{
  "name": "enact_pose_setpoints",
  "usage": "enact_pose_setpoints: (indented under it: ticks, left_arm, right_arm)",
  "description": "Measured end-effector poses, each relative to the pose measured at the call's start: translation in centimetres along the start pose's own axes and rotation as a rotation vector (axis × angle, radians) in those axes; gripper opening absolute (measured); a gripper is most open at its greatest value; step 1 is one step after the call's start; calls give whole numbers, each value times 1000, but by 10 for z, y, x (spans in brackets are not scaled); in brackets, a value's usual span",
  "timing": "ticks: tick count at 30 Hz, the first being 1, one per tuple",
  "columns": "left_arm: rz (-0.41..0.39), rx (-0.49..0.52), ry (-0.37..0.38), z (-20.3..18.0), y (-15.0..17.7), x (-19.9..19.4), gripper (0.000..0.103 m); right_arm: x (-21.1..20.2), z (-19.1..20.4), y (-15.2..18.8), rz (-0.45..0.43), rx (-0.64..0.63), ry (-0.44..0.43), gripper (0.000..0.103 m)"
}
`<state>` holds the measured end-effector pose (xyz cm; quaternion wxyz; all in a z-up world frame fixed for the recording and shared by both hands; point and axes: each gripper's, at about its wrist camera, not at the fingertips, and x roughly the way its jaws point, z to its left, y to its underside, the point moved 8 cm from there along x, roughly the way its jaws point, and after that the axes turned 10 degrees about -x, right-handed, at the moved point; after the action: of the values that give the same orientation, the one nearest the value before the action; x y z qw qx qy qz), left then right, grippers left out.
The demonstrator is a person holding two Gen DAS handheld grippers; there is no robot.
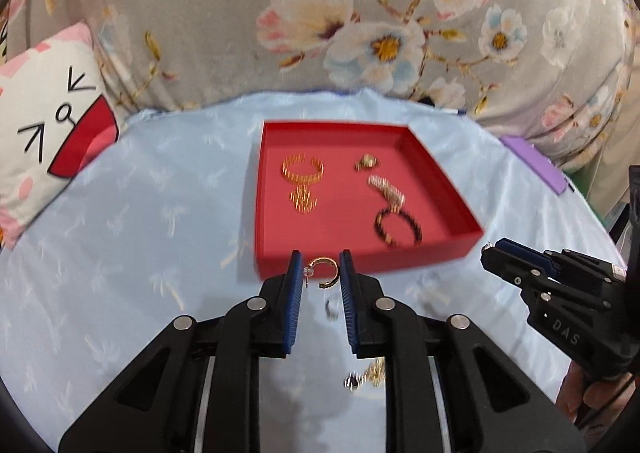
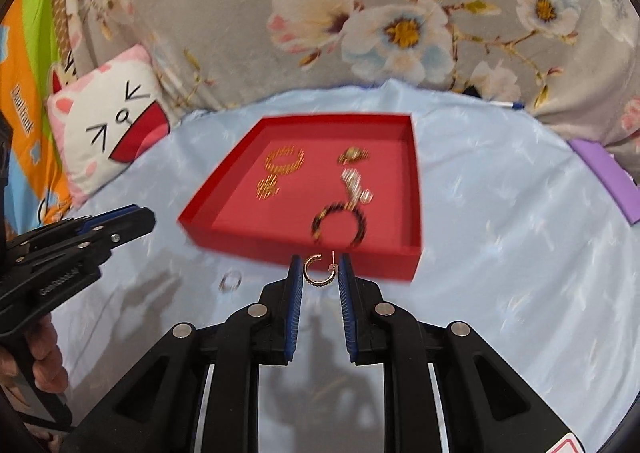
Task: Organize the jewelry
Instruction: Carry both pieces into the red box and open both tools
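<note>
Tray: red tray (image 1: 362, 257), open top, on the blue cloth (image 1: 120, 253) over the surface; taken as landmark.
Left tool (image 1: 320, 273): jaws narrow, pinching a gold hoop earring (image 1: 324, 271) with a clear stopper on its post; held in the air just in front of the tray's near wall.
Right tool (image 2: 319, 271): jaws narrow, pinching a second gold hoop (image 2: 316, 271), post upward; also just before the tray's near wall, toward its right corner.
Tools, relation: side by side, well apart; each shows at the edge of the other's view.
In tray, left half: gold bangle (image 1: 303, 169) with a smaller gold piece (image 1: 303, 200) just in front of it.
In tray, right half: small gold piece (image 1: 366, 162) at the back, pale sparkly piece (image 1: 386, 189) mid, black bead bracelet (image 1: 398, 227) nearest the front wall.
Outside tray: small ring (image 2: 231, 280) on the cloth, in front of the tray's left corner; blurred.
Beyond tray: cat pillow (image 1: 52, 121) to the left, purple item (image 1: 536, 163) to the right, floral fabric (image 1: 200, 13) behind.
Image quality: motion blur on tray contents.
</note>
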<state>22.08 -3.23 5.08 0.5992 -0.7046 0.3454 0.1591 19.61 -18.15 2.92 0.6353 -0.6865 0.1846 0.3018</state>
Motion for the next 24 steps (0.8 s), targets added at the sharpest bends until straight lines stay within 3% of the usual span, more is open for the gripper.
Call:
enact_pose_setpoints:
  ticks: [4,10,17,24]
  left_arm:
    - [5,-15,2,-4,-35,25,18]
    - [64,-51,-18,-8,-53,74,18]
    - [133,-80,-54,-4,-48,120,18]
    - [166,-107,-91,7,-44,148,19]
  right_arm:
    - [23,-21,-34,-4,18,1,16]
    - [68,-43,-67,12,39,14,16]
    - [121,-58,-71,82,94,-3,16]
    - [147,-61,-65,123,107,5,18]
